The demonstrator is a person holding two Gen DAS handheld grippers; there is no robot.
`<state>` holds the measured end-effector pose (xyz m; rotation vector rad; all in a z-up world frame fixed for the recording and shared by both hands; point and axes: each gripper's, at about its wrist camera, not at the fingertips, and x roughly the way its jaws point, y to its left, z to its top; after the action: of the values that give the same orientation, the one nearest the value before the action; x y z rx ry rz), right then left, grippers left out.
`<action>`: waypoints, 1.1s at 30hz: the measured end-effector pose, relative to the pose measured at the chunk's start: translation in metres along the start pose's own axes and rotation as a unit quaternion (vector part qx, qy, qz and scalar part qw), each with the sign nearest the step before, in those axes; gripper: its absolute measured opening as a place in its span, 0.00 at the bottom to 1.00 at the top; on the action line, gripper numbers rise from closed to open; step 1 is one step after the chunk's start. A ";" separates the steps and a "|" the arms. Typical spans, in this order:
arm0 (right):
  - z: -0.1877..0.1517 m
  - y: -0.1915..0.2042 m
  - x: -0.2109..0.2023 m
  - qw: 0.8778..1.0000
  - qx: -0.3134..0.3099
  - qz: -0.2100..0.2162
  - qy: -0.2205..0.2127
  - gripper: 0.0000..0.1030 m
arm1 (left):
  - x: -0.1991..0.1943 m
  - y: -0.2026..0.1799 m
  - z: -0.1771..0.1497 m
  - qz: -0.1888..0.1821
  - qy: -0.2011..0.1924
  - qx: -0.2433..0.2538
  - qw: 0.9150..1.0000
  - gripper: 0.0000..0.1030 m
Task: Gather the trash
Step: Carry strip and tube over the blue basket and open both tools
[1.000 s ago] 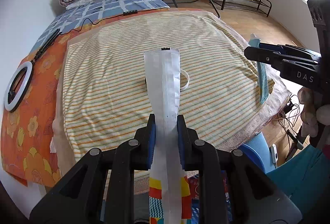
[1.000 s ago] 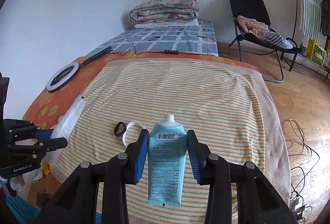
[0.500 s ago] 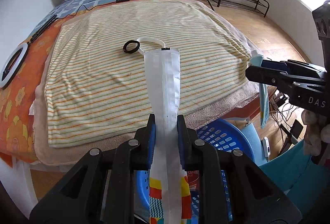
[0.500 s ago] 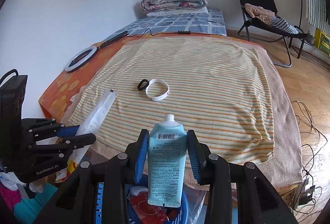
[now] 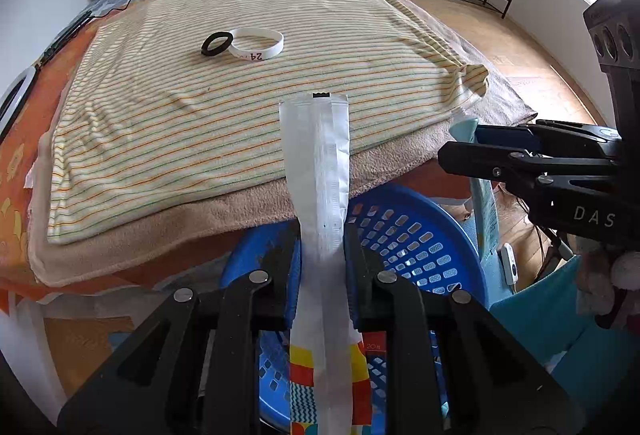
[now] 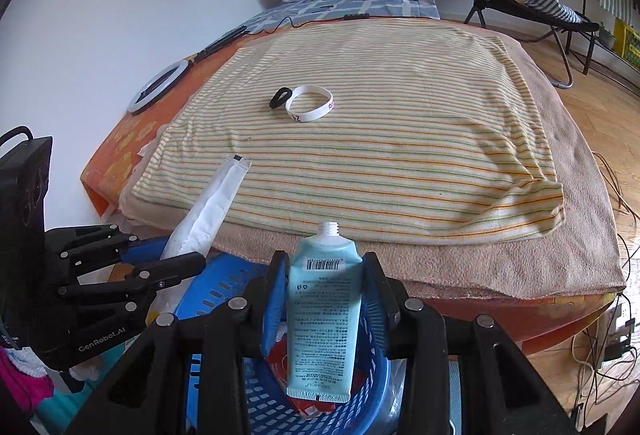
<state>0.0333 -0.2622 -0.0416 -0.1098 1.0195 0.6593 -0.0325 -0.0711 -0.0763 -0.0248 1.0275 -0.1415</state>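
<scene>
wrappers: 1 [image 5: 316, 171] | tubes: 1 [image 6: 323, 319] | baskets: 1 [image 5: 420, 235] | wristbands: 1 [image 5: 258, 45] | black rings: 1 [image 5: 216, 43]

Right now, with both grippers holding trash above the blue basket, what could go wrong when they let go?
The long white packet in the left gripper reaches past the blue basket over the bed edge, so on release it may tip out onto the floor. The blue tube in the right gripper has no cap and may leak. The two grippers are close and could bump.
</scene>
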 end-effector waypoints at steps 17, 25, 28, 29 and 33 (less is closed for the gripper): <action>-0.013 -0.003 0.023 0.999 0.005 -0.009 0.039 0.37 | 0.019 0.002 -0.016 0.011 0.029 0.004 1.000 0.20; -0.014 -0.003 0.026 0.999 0.007 -0.011 0.045 0.43 | 0.019 0.006 -0.018 0.017 0.028 -0.005 0.999 0.52; -0.013 -0.003 0.026 0.999 0.009 -0.015 0.043 0.56 | 0.021 0.007 -0.019 0.018 0.032 -0.005 0.999 0.52; -0.013 -0.003 0.025 0.999 0.010 -0.016 0.042 0.57 | 0.021 0.007 -0.019 0.018 0.033 -0.005 0.999 0.52; -0.013 -0.003 0.026 0.999 0.010 -0.021 0.043 0.66 | 0.023 0.007 -0.019 0.018 0.035 -0.005 0.999 0.54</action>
<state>0.0344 -0.2576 -0.0703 -0.1430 1.1027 0.6106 -0.0362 -0.0660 -0.1060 -0.0105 1.0980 -0.1047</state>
